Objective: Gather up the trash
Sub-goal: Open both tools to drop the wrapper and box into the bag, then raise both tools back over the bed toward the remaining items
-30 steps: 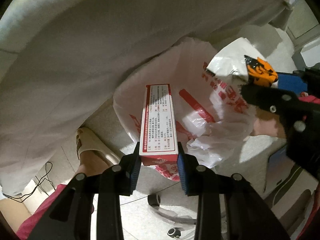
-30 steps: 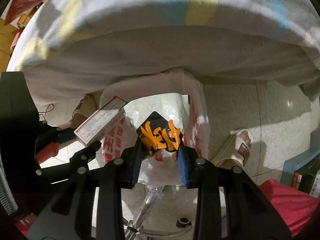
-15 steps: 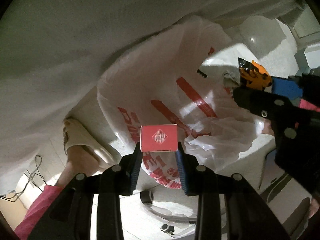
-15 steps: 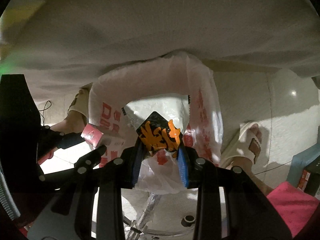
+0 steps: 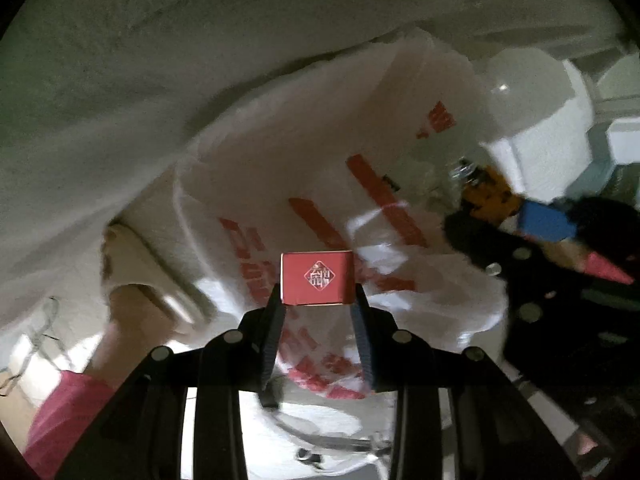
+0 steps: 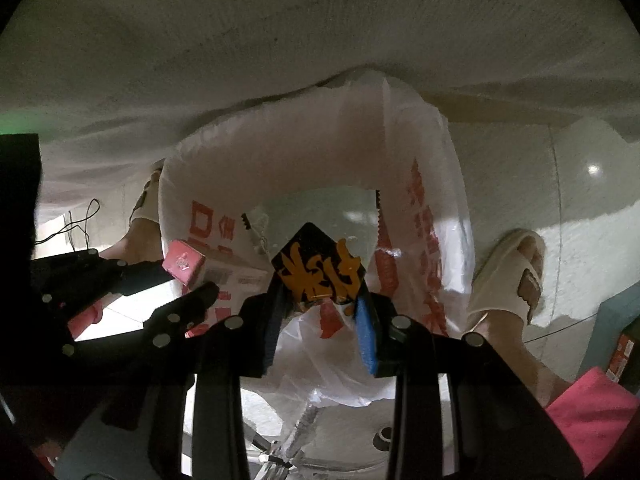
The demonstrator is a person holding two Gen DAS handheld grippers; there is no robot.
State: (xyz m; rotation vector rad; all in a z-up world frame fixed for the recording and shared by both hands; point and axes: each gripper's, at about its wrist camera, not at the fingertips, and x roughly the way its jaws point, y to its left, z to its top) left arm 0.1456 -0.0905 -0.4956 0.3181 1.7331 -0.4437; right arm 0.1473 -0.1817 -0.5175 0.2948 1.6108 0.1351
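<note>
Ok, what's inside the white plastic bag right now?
Through the open mouth of the white plastic bag only its pale, translucent bottom shows, seemingly bare. The black-and-orange wrapper in the right tongs covers the near part, so anything there is hidden.

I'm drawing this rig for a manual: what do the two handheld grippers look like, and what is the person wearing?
Both the left gripper and the right gripper are black, two-fingered, with blue ribbed pads and silver bolts. The person wears pink trousers and cream slide sandals.
</note>
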